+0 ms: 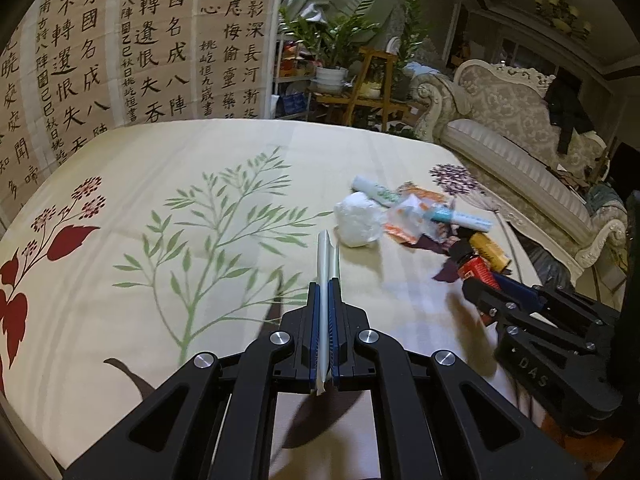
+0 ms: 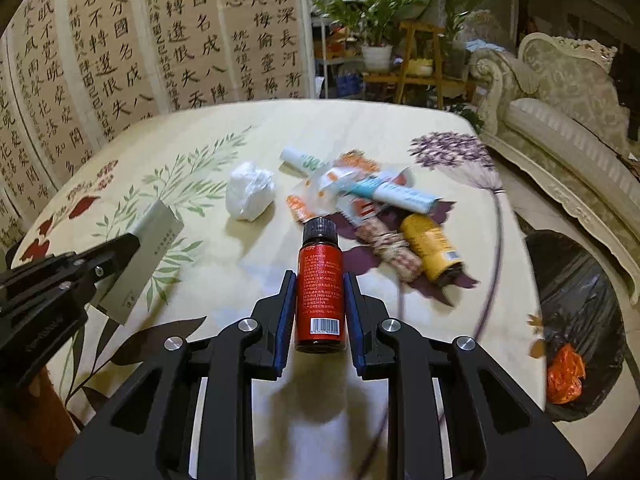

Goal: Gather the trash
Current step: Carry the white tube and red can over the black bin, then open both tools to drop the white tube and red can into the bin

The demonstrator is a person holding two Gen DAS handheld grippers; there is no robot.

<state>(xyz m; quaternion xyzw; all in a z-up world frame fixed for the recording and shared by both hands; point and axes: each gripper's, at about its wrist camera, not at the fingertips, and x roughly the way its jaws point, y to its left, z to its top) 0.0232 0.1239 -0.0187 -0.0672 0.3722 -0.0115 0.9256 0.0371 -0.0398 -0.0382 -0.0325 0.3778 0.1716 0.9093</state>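
My left gripper (image 1: 325, 284) is shut on a flat pale-green packet (image 1: 326, 264), held edge-on above the table; the packet also shows in the right wrist view (image 2: 140, 256). My right gripper (image 2: 320, 280) is shut on a small red bottle (image 2: 320, 292) with a black cap, lifted above the table; it also shows in the left wrist view (image 1: 476, 270). A trash pile lies on the floral tablecloth (image 2: 168, 152): a white crumpled wad (image 2: 250, 190), a yellow bottle (image 2: 430, 246), a blue-white tube (image 2: 400, 194), orange wrappers (image 2: 332, 184) and a bundled roll (image 2: 394, 252).
A black-lined trash bin (image 2: 580, 320) with an orange wrapper (image 2: 564, 372) inside stands on the floor right of the table. A sofa (image 2: 560, 108) is beyond it. A calligraphy screen (image 2: 140, 48) and potted plants (image 2: 376, 16) stand behind the table.
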